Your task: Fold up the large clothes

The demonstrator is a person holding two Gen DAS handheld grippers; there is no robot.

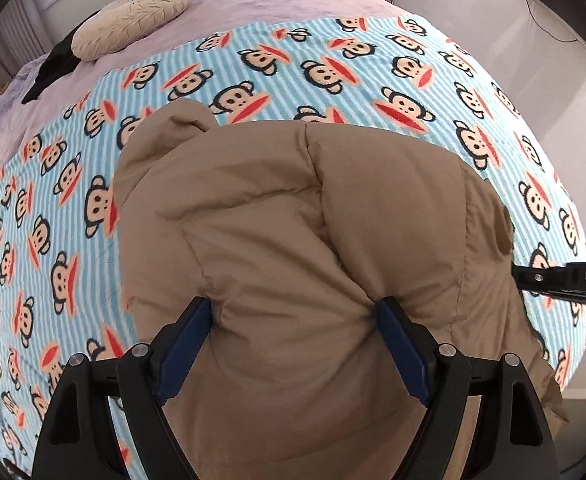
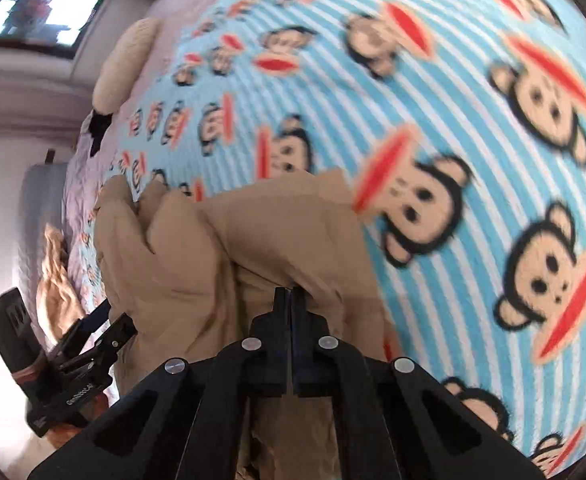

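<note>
Left wrist view: the tan puffer jacket [image 1: 293, 240] is bunched on the monkey-print striped blanket [image 1: 333, 60], near edge of the bed, hanging toward the camera. The left gripper [image 1: 293, 320] is spread wide, blue pads [image 1: 401, 348] pressed into the padding on both sides; nothing is actually pinched. For a clean fold, a thinner layer or seam edge is better taken than the full bulk, since this much down probably cannot be clamped. The gripper is angled down and forward over the jacket's near part. The right gripper [image 1: 553, 280] is seen at the right edge, coming in level at the jacket's right side. A cream cushion [image 1: 129, 20] and a dark garment [image 1: 53, 68] are lying far left on the lilac bedspread [image 1: 273, 0], well apart from the work.

Right wrist view: motion blur is present. The right gripper [image 2: 291, 300] is closed tight, a fold of jacket fabric [image 2: 253, 232] caught at the fingertips. The grip looks shallow, so slipping is a risk if the pull is hard; the lift is best kept slow and matched with the other side. The tool is pointed across the bed, rolled sideways. The left gripper [image 2: 105, 328] is seen at near left, jaws apart against the jacket's edge.
</note>
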